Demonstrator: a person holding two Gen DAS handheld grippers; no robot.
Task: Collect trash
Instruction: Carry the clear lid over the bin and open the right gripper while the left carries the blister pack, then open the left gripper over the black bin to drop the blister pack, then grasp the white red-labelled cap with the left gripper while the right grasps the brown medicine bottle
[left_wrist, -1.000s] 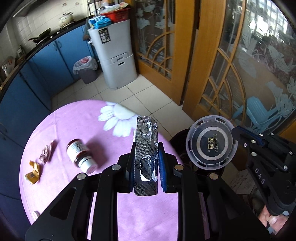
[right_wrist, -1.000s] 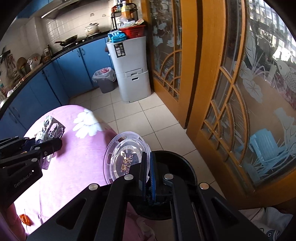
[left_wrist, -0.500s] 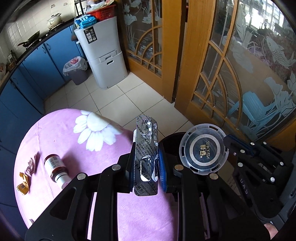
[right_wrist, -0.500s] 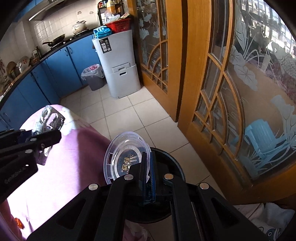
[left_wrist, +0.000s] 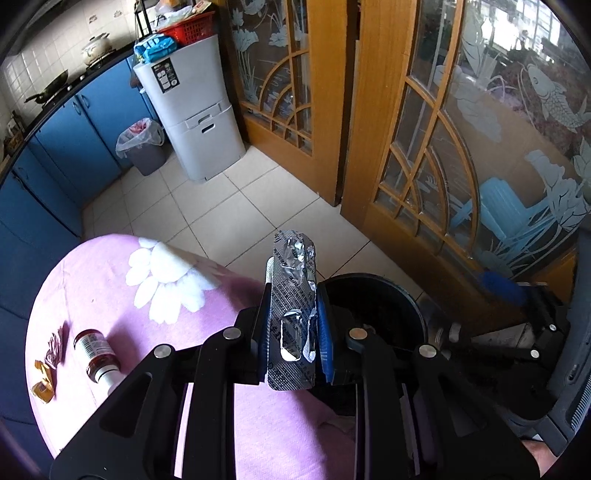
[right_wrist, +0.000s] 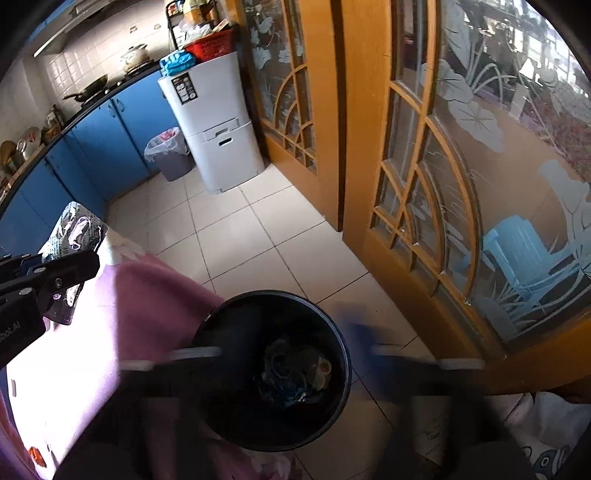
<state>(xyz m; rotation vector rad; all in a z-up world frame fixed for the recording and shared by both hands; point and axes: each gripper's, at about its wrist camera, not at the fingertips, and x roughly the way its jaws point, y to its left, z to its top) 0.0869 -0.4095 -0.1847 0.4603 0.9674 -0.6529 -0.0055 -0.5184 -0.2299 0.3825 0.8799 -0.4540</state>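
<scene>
Pink cloth with a white flower covers the round surface (left_wrist: 110, 280), the largest thing we see. Beside its edge on the floor stands the black bin (right_wrist: 273, 369), with dark trash inside. Our right gripper (right_wrist: 291, 354) hangs over the bin, blurred, its fingers opening with nothing between them. Our left gripper (left_wrist: 293, 328) has its fingers clenched on a used silver blister pack (left_wrist: 293, 295); its print is too small to read. A small labelled bottle (left_wrist: 98, 354) lies on the surface near wrappers (left_wrist: 46, 369).
</scene>
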